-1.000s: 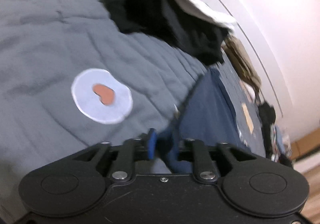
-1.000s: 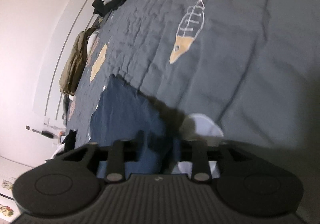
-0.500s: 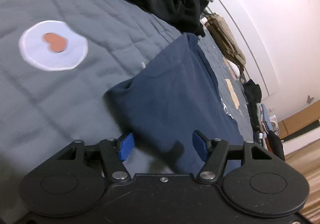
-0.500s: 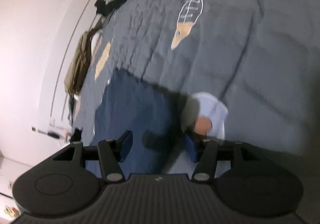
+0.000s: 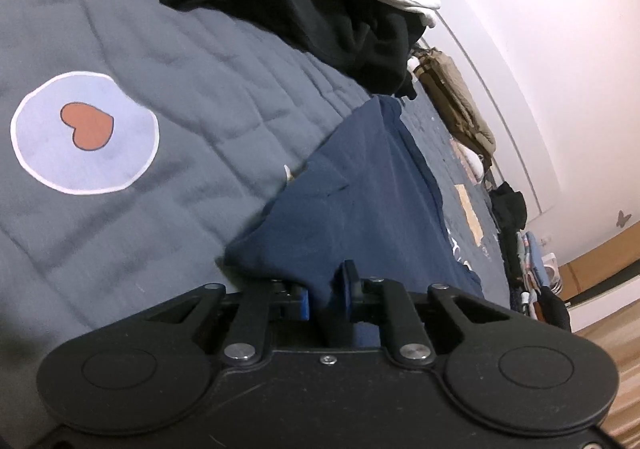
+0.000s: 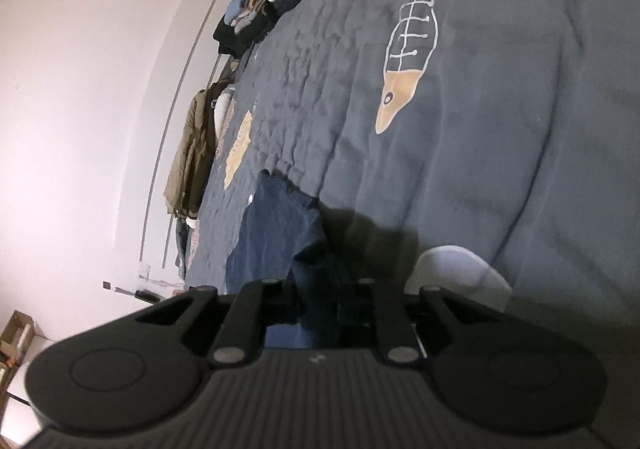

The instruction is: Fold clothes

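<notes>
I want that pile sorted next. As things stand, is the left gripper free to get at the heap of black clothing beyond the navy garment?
Probably not yet: the left gripper is shut on the navy garment, its jaws having just closed. The black heap lies farther up the grey quilt.

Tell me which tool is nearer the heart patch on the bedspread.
Probably the right tool: the heart patch sits just beside its fingers. From the left tool, the patch lies farther off. Both pinch the navy garment.

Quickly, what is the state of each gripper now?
Left gripper: jaws just closed, gripping the near edge of the navy blue cloth garment.
Right gripper: jaws just closed on the same garment.
</notes>
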Demonstrator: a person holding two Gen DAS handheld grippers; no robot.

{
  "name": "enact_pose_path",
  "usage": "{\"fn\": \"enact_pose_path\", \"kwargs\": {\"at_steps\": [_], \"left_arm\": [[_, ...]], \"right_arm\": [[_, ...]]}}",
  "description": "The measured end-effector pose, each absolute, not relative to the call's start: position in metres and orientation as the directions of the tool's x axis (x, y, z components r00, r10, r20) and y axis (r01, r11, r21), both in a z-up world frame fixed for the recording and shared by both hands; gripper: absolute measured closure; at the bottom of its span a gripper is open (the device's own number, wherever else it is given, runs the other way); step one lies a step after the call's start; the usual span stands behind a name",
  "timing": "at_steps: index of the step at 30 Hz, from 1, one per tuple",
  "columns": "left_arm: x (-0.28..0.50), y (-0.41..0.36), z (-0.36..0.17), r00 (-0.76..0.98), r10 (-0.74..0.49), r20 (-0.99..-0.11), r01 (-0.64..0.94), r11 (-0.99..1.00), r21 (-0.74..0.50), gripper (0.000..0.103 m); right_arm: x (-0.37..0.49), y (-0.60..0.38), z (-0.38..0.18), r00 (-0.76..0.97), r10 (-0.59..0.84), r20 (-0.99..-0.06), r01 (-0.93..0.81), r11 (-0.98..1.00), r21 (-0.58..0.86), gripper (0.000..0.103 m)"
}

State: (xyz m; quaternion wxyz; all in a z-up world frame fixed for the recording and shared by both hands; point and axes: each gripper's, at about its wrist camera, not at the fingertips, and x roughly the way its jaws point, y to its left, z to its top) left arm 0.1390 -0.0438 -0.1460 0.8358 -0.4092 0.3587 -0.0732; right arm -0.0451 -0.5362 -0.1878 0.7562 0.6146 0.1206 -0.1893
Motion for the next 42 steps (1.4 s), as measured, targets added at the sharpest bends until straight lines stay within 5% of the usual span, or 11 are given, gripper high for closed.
{"fn": "enact_pose_path", "kwargs": {"at_steps": [1,5,12,19,23,27,30,33,42], "left_arm": [[0.141,-0.044,-0.148,0.723,-0.428,-0.543,-0.172,0.65,-0.74,0.078],[0.137,-0.045,-0.139,0.741,-0.423,-0.522,-0.122,0.68,-0.723,0.096],[0.102,-0.023,-0.104,0.768,-0.438,-0.466,-0.084,0.654,-0.752,0.098],[0.053,-0.001,-0.1,0.718,-0.457,-0.526,-0.114,0.667,-0.736,0.098],[0.042,-0.001,-0.118,0.633,-0.433,-0.641,-0.15,0.744,-0.651,0.095],[0.03,0.007,-0.118,0.651,-0.421,-0.632,-0.158,0.739,-0.655,0.084],[0.024,0.008,-0.111,0.68,-0.413,-0.606,-0.134,0.742,-0.656,0.063],[0.024,0.007,-0.11,0.69,-0.407,-0.598,-0.135,0.739,-0.66,0.06],[0.027,-0.001,-0.121,0.684,-0.382,-0.621,-0.147,0.762,-0.631,0.057]], "right_arm": [[-0.045,-0.537,-0.188,0.899,-0.135,-0.416,0.435,0.169,0.885,0.09],[-0.046,-0.536,-0.175,0.9,-0.125,-0.417,0.435,0.19,0.88,0.095],[-0.073,-0.523,-0.129,0.919,-0.077,-0.387,0.394,0.242,0.887,0.096],[-0.125,-0.506,-0.135,0.841,-0.071,-0.537,0.535,0.26,0.803,0.095],[-0.13,-0.496,-0.146,0.678,-0.113,-0.727,0.698,0.412,0.586,0.083],[-0.147,-0.493,-0.126,0.691,-0.163,-0.704,0.683,0.465,0.563,0.076],[-0.153,-0.482,-0.097,0.728,-0.226,-0.648,0.634,0.582,0.509,0.061],[-0.152,-0.466,-0.075,0.781,-0.239,-0.577,0.567,0.66,0.493,0.055],[-0.082,-0.383,-0.081,0.84,0.189,-0.508,0.197,0.767,0.611,0.052]]}}
